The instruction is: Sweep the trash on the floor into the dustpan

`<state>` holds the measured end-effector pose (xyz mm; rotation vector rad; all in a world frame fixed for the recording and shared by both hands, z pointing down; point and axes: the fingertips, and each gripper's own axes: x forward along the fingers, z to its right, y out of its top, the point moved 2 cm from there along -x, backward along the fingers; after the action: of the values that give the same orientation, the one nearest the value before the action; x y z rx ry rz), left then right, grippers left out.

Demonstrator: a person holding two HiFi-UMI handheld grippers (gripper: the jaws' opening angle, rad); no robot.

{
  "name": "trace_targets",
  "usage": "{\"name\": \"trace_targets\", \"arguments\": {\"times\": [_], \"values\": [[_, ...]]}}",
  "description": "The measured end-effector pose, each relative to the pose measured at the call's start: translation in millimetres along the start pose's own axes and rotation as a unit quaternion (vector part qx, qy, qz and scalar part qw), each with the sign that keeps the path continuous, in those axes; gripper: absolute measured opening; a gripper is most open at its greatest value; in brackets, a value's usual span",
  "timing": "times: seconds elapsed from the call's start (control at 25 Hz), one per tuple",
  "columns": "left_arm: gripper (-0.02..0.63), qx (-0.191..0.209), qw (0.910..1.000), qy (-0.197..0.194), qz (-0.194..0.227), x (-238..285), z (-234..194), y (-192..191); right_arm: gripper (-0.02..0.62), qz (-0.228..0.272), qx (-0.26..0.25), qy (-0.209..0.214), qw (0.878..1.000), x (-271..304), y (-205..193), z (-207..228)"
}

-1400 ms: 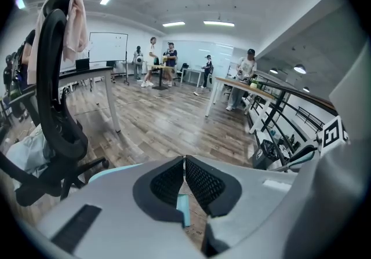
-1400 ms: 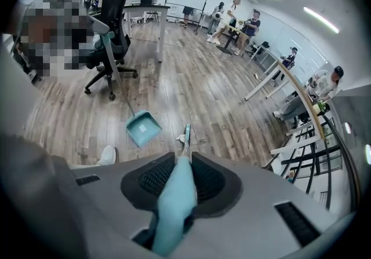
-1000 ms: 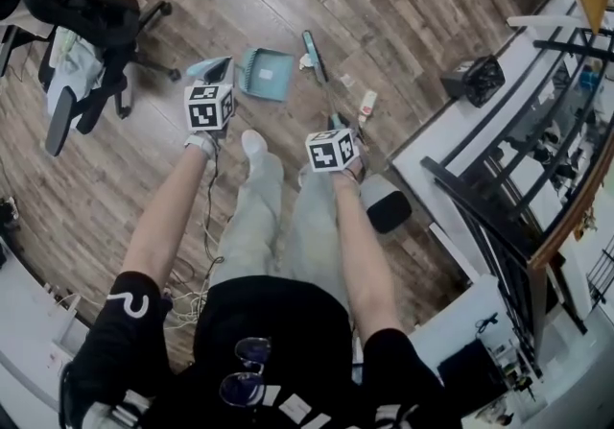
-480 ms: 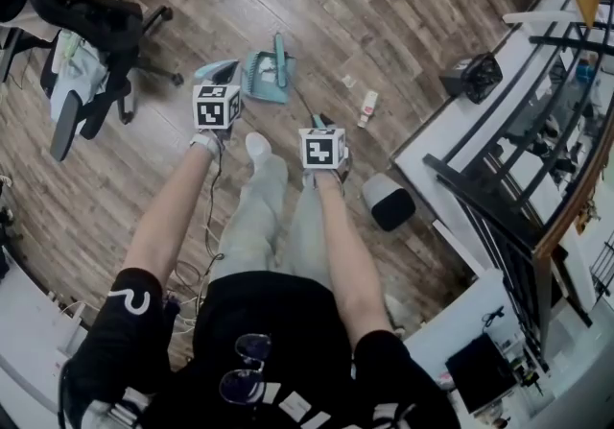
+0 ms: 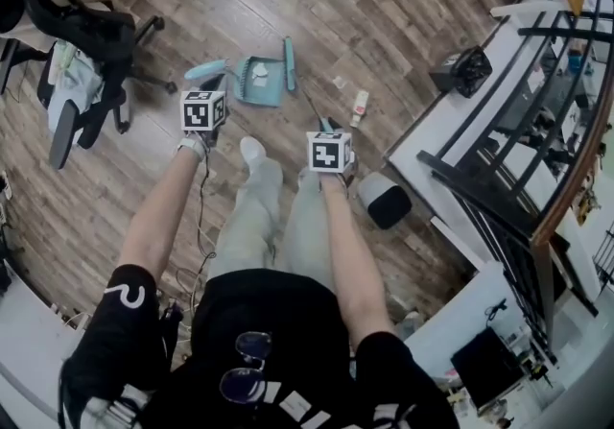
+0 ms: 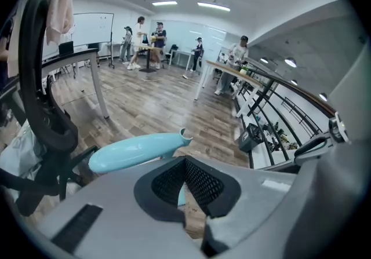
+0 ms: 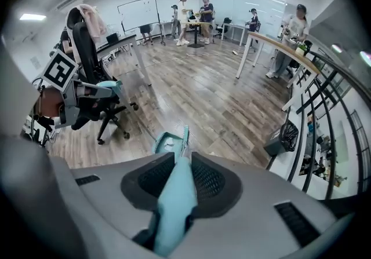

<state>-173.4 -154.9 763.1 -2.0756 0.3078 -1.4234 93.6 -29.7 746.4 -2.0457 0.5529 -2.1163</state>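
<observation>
A teal dustpan (image 5: 255,82) lies on the wood floor ahead of my feet, with a white scrap (image 5: 259,75) inside it. My left gripper (image 5: 206,88) is shut on the dustpan's teal handle (image 6: 139,149). My right gripper (image 5: 324,126) is shut on the teal broom handle (image 7: 174,205). The broom head (image 5: 289,64) stands at the pan's right edge, also seen as the broom head (image 7: 184,136) beside the dustpan (image 7: 167,143). A small scrap (image 5: 338,83) and a white bottle-like piece (image 5: 359,107) lie on the floor to the right.
A black office chair (image 5: 86,43) draped with clothes stands at the left. A black bin (image 5: 387,202) sits by my right foot, and another black container (image 5: 460,70) against the white ledge (image 5: 422,144) and black railing on the right. People stand at tables far off.
The broom head swept left from the floor into the dustpan, then drew back to its right edge. A white scrap now lies in the pan. My left gripper shifted slightly left.
</observation>
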Motion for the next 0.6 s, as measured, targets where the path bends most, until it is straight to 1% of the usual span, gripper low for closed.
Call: {"name": "trace_targets", "arguments": {"times": [0.08,0.16,0.32,0.48,0.6], "values": [[0.0,0.015,0.9999,0.0,0.006,-4.7,4.0,4.8,0.085,0.003,0.006,-0.005,1.0,-6.1,-1.7,11.2],[0.0,0.023,0.9995,-0.003,0.02,-11.1,8.9,13.2,0.086,0.005,0.013,-0.009,1.0,-12.4,-3.7,21.9],[0.0,0.017,0.9975,-0.007,0.068,-32.6,20.2,33.4,0.086,0.019,0.024,-0.02,0.999,-28.3,-4.8,45.9],[0.0,0.022,0.9914,-0.023,0.127,-60.2,42.7,58.5,0.085,0.042,0.039,-0.028,0.998,-45.5,-3.4,67.8],[-0.002,0.047,0.9856,-0.043,0.157,-78.1,72.6,72.6,0.086,0.059,0.053,-0.031,0.996,-58.6,-2.9,85.6]]}}
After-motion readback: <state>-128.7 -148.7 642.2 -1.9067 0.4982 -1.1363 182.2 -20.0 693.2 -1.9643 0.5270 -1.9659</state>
